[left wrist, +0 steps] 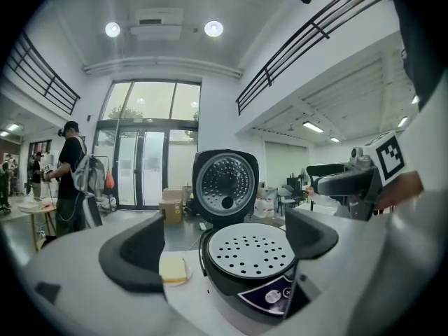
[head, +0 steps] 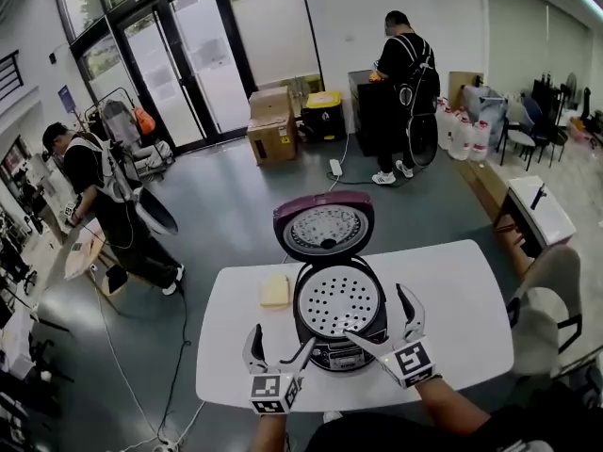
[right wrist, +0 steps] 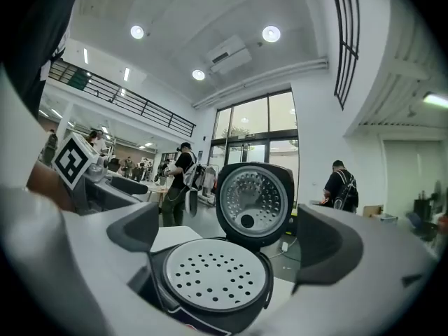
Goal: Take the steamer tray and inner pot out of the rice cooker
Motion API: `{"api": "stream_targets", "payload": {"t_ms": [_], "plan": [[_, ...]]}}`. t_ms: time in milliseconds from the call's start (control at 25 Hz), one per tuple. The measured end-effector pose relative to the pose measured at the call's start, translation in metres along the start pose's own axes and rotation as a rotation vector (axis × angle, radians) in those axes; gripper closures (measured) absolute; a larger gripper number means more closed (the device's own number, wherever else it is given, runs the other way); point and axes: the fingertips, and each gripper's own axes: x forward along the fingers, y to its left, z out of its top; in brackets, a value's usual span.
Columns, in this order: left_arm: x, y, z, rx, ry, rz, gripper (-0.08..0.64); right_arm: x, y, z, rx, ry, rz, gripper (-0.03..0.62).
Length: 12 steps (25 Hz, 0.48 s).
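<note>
A black rice cooker [head: 339, 332] stands on the white table [head: 471, 290] with its lid [head: 324, 226] swung up and back. The white perforated steamer tray [head: 337, 300] lies in its mouth and hides the inner pot. My left gripper [head: 281, 342] hovers open at the cooker's front left, nothing between its fingers. My right gripper [head: 377, 316] is open at the front right, one finger over the rim. In the left gripper view the tray [left wrist: 250, 247] sits just beyond the open left gripper [left wrist: 220, 247]. In the right gripper view the tray [right wrist: 213, 275] lies ahead of the open right gripper [right wrist: 231, 236].
A pale yellow block [head: 274, 291] rests on the table left of the cooker. One person [head: 104, 196] stands at a side table on the left, another [head: 405, 83] at the back. Cardboard boxes [head: 273, 125] sit by the glass doors. A chair [head: 546, 299] is at the right.
</note>
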Motion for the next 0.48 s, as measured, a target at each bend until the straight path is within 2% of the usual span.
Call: {"api": "stream_targets", "payload": {"t_ms": [120, 280, 480], "plan": [[0.018, 0.011, -0.005, 0.013, 0.027, -0.065, 0.031, 0.013, -0.005, -0.007, -0.037, 0.048, -0.039, 0.002], [0.043, 0.018, -0.017, 0.044, 0.103, -0.150, 0.031, 0.025, -0.014, -0.025, -0.058, 0.136, -0.078, 0.002], [0.078, 0.025, -0.038, 0.110, 0.243, -0.208, 0.031, 0.049, -0.038, -0.051, -0.039, 0.263, -0.101, 0.005]]}}
